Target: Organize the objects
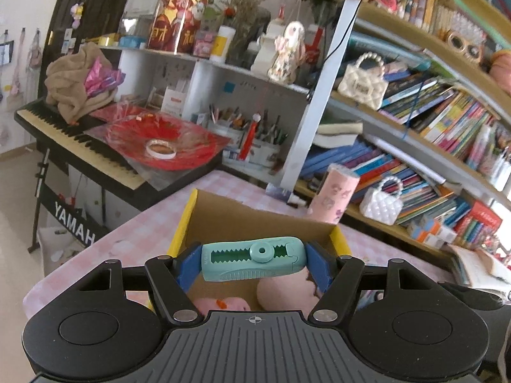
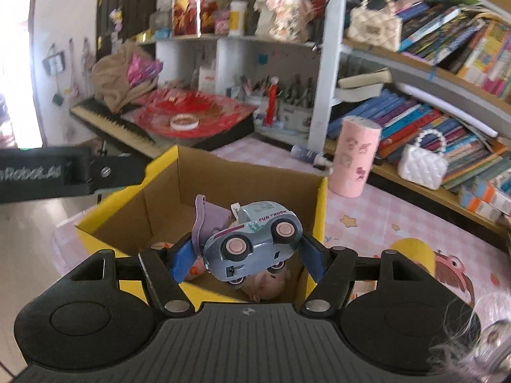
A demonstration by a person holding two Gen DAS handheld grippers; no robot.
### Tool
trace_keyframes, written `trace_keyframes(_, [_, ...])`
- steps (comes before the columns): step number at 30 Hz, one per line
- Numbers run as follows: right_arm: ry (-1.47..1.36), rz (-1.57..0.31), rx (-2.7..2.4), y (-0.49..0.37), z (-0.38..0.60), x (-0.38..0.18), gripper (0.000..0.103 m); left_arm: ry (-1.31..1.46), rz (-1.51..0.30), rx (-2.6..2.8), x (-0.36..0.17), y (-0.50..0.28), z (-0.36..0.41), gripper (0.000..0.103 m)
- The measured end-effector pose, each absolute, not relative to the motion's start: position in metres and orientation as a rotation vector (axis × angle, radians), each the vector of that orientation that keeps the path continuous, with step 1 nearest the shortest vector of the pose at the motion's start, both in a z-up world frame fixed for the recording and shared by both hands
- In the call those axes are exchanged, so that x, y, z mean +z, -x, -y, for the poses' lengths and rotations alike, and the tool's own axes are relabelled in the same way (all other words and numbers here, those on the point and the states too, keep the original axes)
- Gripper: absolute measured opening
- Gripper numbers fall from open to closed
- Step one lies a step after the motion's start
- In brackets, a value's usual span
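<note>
I see a teal toothed clip [image 1: 252,258] lying crosswise at lower centre, a grey toy truck [image 2: 254,241] tilted sideways at centre, both above the open yellow-rimmed cardboard box [image 2: 320,204].

One cardboard box [image 2: 204,172] stands on the bench [image 2: 367,223]; two pairs of tongs, the left [image 1: 252,260] holding one teal eraser case [image 1: 252,258], the right [image 2: 247,250] holding one toy truck [image 2: 252,239]; one pink cup [image 2: 356,156] at the far right of the box; two quilted handbags on the shelves, one cream [image 2: 375,22], one white [image 2: 423,159]; one tape roll [image 2: 184,122] on one keyboard [image 2: 108,118] at the far left.
</note>
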State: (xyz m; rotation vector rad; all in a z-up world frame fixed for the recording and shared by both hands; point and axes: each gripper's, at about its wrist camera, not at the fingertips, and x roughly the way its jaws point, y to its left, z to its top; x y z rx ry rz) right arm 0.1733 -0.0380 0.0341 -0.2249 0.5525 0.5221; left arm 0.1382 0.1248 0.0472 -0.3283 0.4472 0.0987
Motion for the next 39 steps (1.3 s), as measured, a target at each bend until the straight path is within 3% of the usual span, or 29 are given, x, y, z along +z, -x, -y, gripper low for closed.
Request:
trace_keyframes(14, [0.314,-0.782,0.690,-0.254,0.018,-0.008,0.067,0.269,-0.626,0.155,0.013,-0.215,-0.109,0.069])
trace_keyframes(29, [0.460,-0.778,0.771,-0.265,0.002,-0.018,0.067,0.235,-0.747,0.185,-0.007,-0.237,-0.108,0.069])
trace_keyframes(32, [0.467,-0.779,0.768,-0.264,0.002,-0.019,0.068,0.230,-0.746,0.176,-0.007,-0.236,-0.108,0.072])
trace_keyframes(35, [0.464,-0.776,0.764,-0.264,0.002,-0.018,0.067,0.223,-0.736,0.177,-0.006,-0.233,-0.106,0.080])
trace_keyframes(39, [0.418,-0.733,0.748,-0.258,0.008,-0.015,0.072,0.229,-0.677,0.177,0.003,-0.221,-0.105,0.085])
